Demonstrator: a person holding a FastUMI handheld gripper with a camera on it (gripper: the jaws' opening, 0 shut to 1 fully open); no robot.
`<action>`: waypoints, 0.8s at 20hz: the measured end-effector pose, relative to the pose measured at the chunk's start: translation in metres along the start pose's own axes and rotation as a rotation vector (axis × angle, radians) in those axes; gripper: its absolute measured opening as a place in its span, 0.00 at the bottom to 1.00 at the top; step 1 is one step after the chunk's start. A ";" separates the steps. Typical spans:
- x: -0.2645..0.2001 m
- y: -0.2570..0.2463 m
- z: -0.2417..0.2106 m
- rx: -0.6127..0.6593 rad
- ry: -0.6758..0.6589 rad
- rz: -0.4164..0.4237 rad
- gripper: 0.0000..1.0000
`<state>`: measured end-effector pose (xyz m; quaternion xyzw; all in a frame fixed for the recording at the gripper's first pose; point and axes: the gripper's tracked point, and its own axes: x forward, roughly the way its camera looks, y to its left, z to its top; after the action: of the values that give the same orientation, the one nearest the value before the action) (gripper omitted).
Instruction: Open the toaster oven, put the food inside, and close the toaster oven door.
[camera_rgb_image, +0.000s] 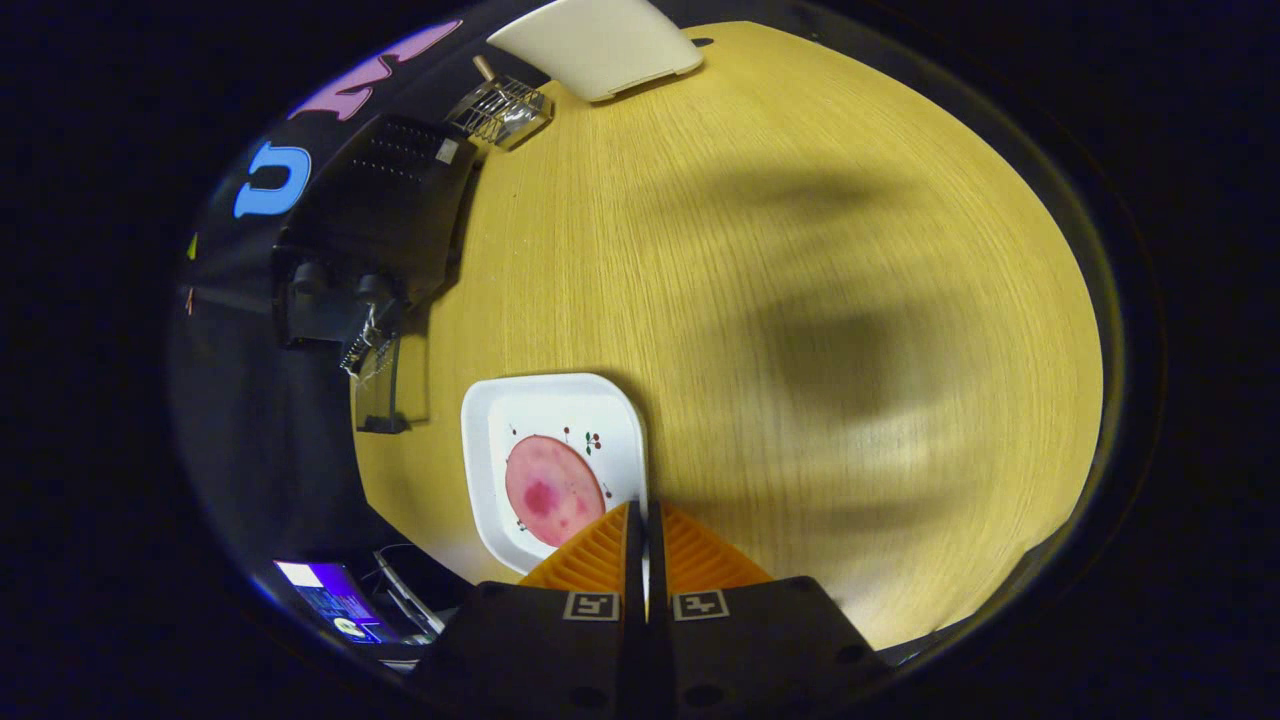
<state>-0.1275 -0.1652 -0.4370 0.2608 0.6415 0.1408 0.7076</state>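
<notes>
A white square plate (480, 440) with small cherry prints carries a round pink slice of food (552, 490). My gripper (646, 520) is shut on the plate's rim at its near corner, and a white sliver of rim shows between the fingers. The black toaster oven (385, 210) stands beyond the plate at the table's edge, against the booth wall. Its glass door (385, 385) hangs open toward the plate, with a bit of wire rack (362, 345) showing at the opening.
The wooden table (800, 300) stretches wide ahead of the fingers, crossed by soft shadows. A wire rack (500, 108) lies beyond the oven, and a white tray-like object (600, 45) sits at the far edge. A lit screen (335, 600) glows below the table edge.
</notes>
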 end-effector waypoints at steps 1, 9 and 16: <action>-0.003 0.001 -0.001 0.028 -0.013 0.031 0.05; -0.027 0.026 -0.009 0.134 -0.104 0.121 0.05; -0.044 0.096 -0.030 0.134 -0.154 0.145 0.05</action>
<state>-0.1502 -0.1034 -0.3487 0.3632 0.5725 0.1280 0.7238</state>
